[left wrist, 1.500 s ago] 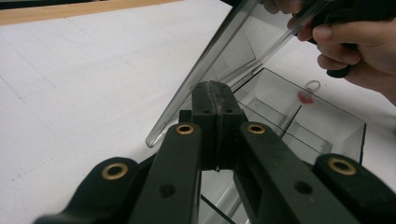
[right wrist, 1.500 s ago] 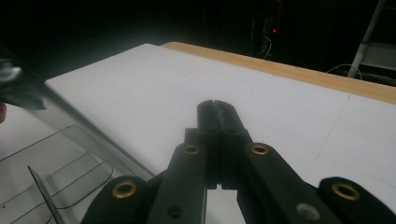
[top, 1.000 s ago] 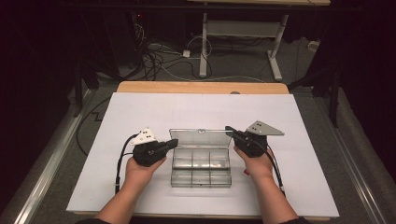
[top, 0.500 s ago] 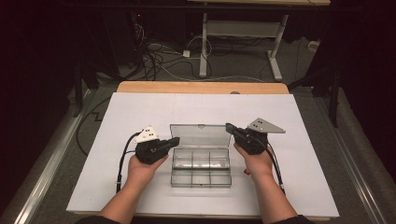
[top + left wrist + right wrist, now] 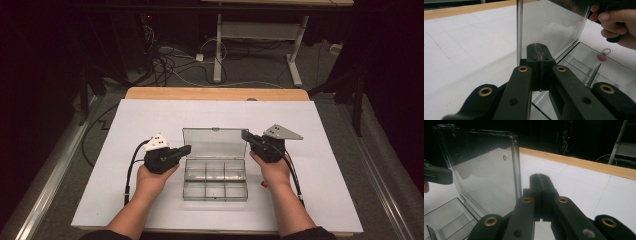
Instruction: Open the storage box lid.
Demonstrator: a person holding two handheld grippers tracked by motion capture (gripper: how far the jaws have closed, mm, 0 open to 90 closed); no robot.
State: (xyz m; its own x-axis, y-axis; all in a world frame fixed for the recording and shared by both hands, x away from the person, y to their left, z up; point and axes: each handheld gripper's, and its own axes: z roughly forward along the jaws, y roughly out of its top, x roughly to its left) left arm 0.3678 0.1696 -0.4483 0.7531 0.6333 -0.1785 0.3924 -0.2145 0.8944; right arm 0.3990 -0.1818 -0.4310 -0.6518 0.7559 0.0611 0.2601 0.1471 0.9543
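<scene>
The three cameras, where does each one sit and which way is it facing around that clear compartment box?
High view: above the person's side, looking forward and down on the white table; both forearms, left claw, right claw flank the clear compartment box.
Left gripper view: rides the left claw, shut, looking along it at the upright lid; the other hand shows.
Right gripper view: rides the right claw, shut, facing the lid's other edge.
Shared: all show the open lid.
</scene>
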